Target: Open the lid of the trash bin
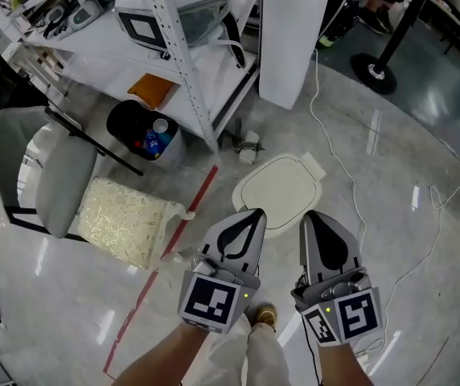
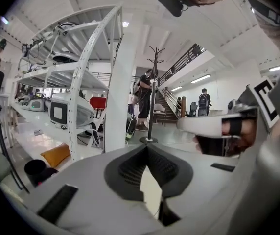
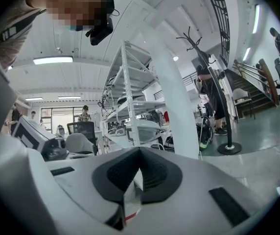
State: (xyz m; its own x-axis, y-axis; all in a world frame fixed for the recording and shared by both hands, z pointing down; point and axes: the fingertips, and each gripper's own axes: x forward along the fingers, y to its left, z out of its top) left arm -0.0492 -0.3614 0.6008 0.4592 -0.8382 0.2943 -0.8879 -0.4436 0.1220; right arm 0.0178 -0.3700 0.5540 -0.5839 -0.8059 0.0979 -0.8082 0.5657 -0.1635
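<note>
A white trash bin with its cream lid (image 1: 278, 190) down stands on the floor just ahead of me in the head view. Both grippers hover above its near edge and point forward. My left gripper (image 1: 256, 214) is over the lid's near left rim, its jaws pressed together with nothing between them. My right gripper (image 1: 310, 215) is over the near right rim, also shut and empty. In the gripper views the left gripper (image 2: 147, 149) and the right gripper (image 3: 140, 151) look level across the room, and the bin is hidden below the jaws.
An open black bin (image 1: 141, 131) holding bottles stands under a white metal shelf (image 1: 186, 63). A grey chair (image 1: 41, 167) and a cream cushion (image 1: 125, 219) lie to the left. A red tape line (image 1: 166, 256) and white cables (image 1: 351, 183) cross the floor. A stand's round black base (image 1: 375, 72) is far right.
</note>
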